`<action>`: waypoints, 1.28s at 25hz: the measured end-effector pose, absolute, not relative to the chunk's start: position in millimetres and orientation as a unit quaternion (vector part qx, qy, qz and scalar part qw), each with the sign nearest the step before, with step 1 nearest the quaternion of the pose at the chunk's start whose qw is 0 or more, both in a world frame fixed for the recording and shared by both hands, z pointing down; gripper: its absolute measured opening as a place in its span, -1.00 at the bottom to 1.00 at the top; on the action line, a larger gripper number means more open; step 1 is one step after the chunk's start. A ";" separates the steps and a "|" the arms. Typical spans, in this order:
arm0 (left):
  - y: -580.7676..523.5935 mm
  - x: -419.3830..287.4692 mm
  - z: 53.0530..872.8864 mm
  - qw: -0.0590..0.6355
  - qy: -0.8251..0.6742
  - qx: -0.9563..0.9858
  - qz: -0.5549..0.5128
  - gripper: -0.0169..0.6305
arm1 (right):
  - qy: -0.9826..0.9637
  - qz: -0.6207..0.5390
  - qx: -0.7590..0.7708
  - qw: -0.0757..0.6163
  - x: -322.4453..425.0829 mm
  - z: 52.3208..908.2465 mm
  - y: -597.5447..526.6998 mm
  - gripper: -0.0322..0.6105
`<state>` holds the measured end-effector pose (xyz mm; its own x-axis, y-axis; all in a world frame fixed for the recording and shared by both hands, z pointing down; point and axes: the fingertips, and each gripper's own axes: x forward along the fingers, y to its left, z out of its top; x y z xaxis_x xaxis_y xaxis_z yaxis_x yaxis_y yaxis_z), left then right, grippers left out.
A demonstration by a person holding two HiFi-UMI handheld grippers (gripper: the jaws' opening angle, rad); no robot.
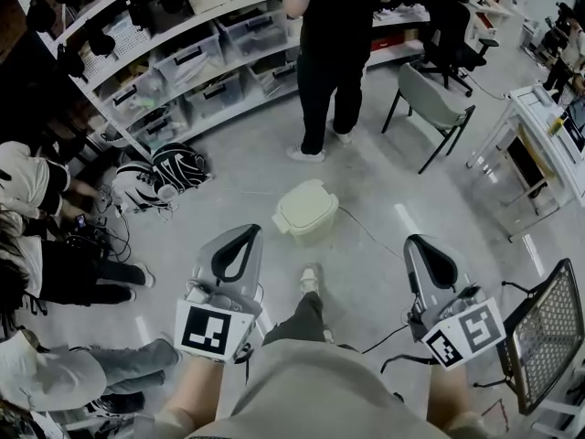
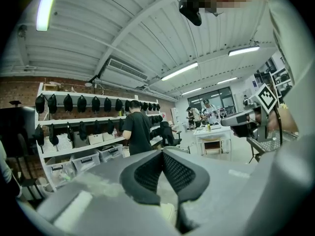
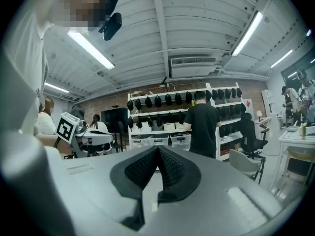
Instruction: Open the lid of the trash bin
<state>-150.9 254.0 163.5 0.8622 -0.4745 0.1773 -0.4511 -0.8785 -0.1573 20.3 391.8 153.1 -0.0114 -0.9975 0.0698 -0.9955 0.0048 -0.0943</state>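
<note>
A pale cream trash bin [image 1: 305,210] stands on the grey floor ahead of my feet, its lid down. My left gripper [image 1: 248,232] hangs in front of me, left of the bin and nearer to me, jaws shut with nothing between them. On the other side my right gripper [image 1: 416,241] is also shut and empty. In the left gripper view the jaws [image 2: 162,154] meet at their tips and a pale bit of the bin [image 2: 165,213] shows below them. The right gripper view shows its jaws [image 3: 157,149] pressed together; the bin is not seen there.
A person in black [image 1: 334,53] stands at the shelves [image 1: 183,62] beyond the bin. A grey chair [image 1: 434,103] is at the back right, a mesh chair [image 1: 548,332] at my right. Seated people [image 1: 55,273] and a striped bag [image 1: 178,167] are on the left. A cable [image 1: 370,236] runs from the bin.
</note>
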 end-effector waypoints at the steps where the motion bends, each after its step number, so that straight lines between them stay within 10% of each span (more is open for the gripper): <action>1: 247.2 -145.8 164.2 0.054 0.240 -0.964 -0.105 -0.94 | 0.709 -0.061 -0.703 0.006 24.6 154.6 385.7 -0.89; 32: -55.3 -79.1 282.1 -0.001 0.264 -0.944 -0.198 -0.94 | 0.740 -0.194 -0.638 -0.092 121.6 278.3 49.2 -0.89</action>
<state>-79.1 -55.3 282.1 0.7819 -0.4980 0.3749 -0.4987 -0.8606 -0.1031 121.6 49.2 278.3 -0.1693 -0.9080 0.3832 -0.9793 0.1112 -0.1691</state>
